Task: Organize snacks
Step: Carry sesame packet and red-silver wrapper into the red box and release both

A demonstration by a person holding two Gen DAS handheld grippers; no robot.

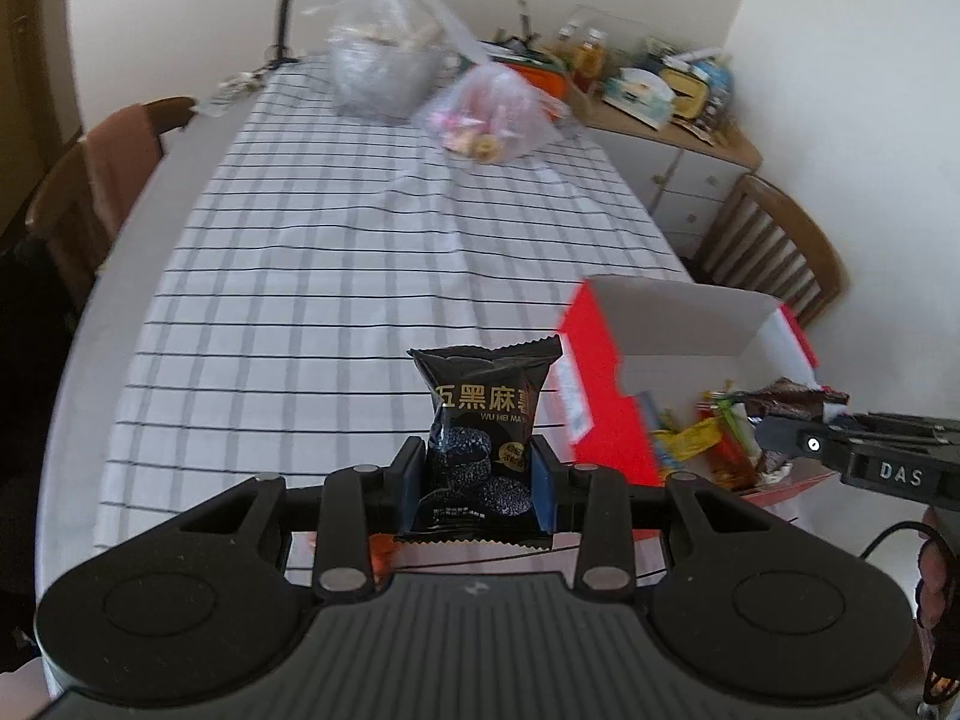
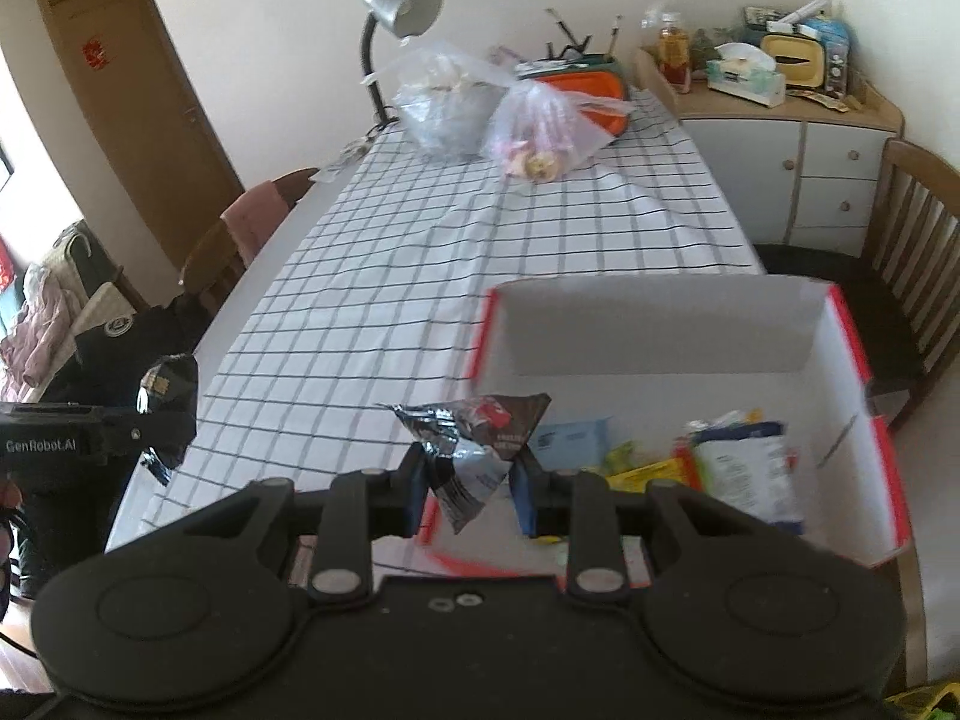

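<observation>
The left gripper (image 1: 480, 474) is clamped on a black sesame snack packet (image 1: 486, 420), held upright at lower centre of the left wrist view, over the checked tablecloth (image 1: 336, 252). The right gripper (image 2: 468, 483) is clamped on a crumpled dark snack packet (image 2: 474, 450), at lower centre of the right wrist view, over the near left corner of the red box (image 2: 864, 420).

Surroundings: at the upper centre of both views, on the far end of the table, lie two clear plastic bags: a greyish one (image 2: 444, 108) and, just beside it to the right, a pinkish one (image 2: 540, 126) with small wrapped items inside. An orange case (image 2: 591, 90) sits behind them. A silver desk lamp (image 2: 399, 3) stands at the far left corner. A cluttered sideboard (image 2: 804, 138) occupies the upper right, with a wooden chair (image 2: 918, 228) near it; a second chair (image 2: 252, 228) with a pinkish cloth stands at the left edge of the table. Nothing lies on the cloth between the grippers and the bags.

Containers: the red box is open, white inside, at lower right of both views. It holds a white bag (image 2: 744, 468), yellow and green wrappers (image 2: 642, 471) and a blue packet (image 2: 570, 438), grouped along its near side. The far half shows bare floor.
</observation>
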